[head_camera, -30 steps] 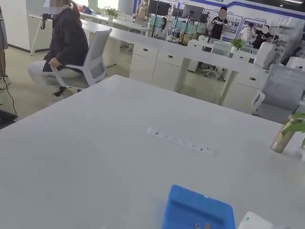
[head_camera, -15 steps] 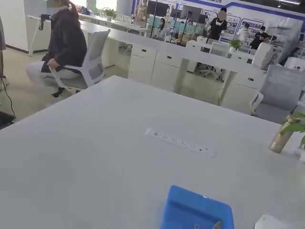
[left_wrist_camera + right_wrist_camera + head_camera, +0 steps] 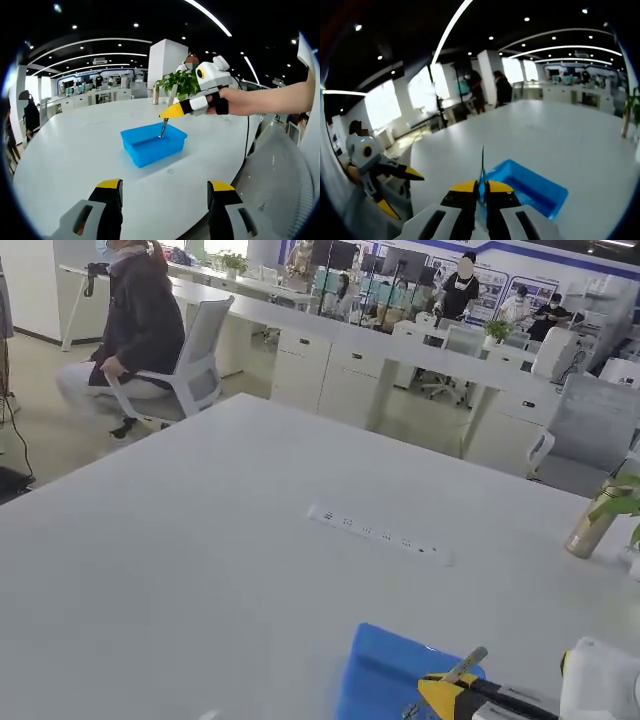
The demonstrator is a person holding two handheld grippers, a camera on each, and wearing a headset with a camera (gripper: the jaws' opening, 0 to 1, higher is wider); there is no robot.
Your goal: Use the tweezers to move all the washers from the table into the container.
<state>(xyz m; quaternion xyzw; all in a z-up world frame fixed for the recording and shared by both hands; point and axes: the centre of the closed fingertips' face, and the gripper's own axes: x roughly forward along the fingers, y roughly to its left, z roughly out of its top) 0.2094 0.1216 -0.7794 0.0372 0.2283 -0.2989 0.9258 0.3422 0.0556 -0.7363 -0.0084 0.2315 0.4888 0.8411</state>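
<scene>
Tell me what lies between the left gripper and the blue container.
Left gripper view: between the left gripper and the blue container lies bare table, save one small speck, perhaps a washer.

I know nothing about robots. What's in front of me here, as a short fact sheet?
setting: white table in an open office
right gripper: hand-held, shut on tweezers
tweezers: tips pointing down into the blue container
left gripper: open, holding nothing, apart from the blue container
</scene>
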